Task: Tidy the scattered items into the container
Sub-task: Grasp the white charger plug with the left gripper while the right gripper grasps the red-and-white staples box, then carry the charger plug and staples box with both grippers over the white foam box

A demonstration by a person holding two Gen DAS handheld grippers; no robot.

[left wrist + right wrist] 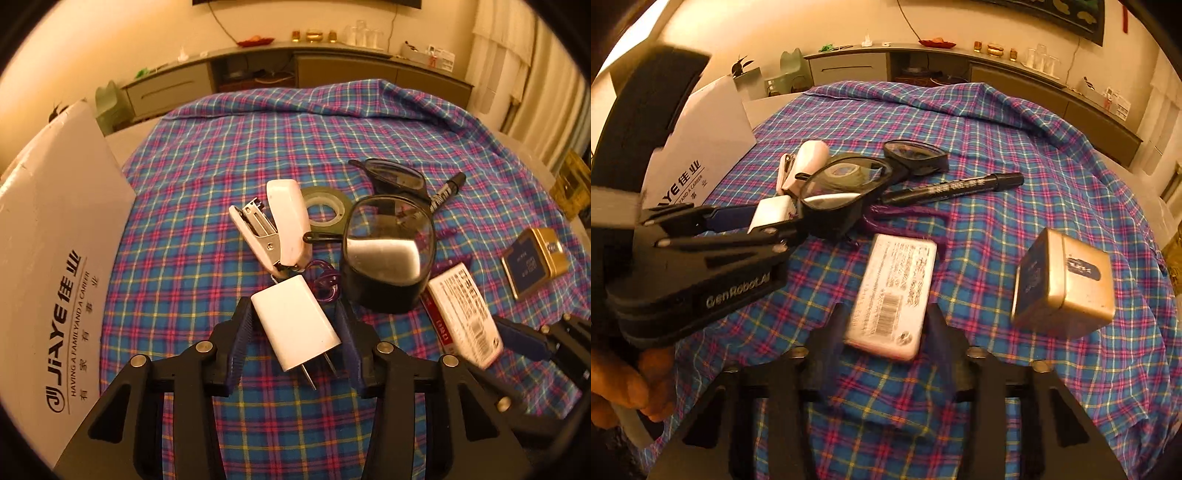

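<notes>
Charger (295, 321) between left fingers (240, 343) (touching) | right fingers (938, 332) flank box (892, 295)

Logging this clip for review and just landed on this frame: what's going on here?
A person is tidying a plaid-covered table with tongs in each hand. The left tongs sit around a white charger; the right tongs sit around a white printed box, which is blurred by motion. Stapler, tape roll, glasses, marker and gold tin lie scattered. The white carton stands at left.
</notes>
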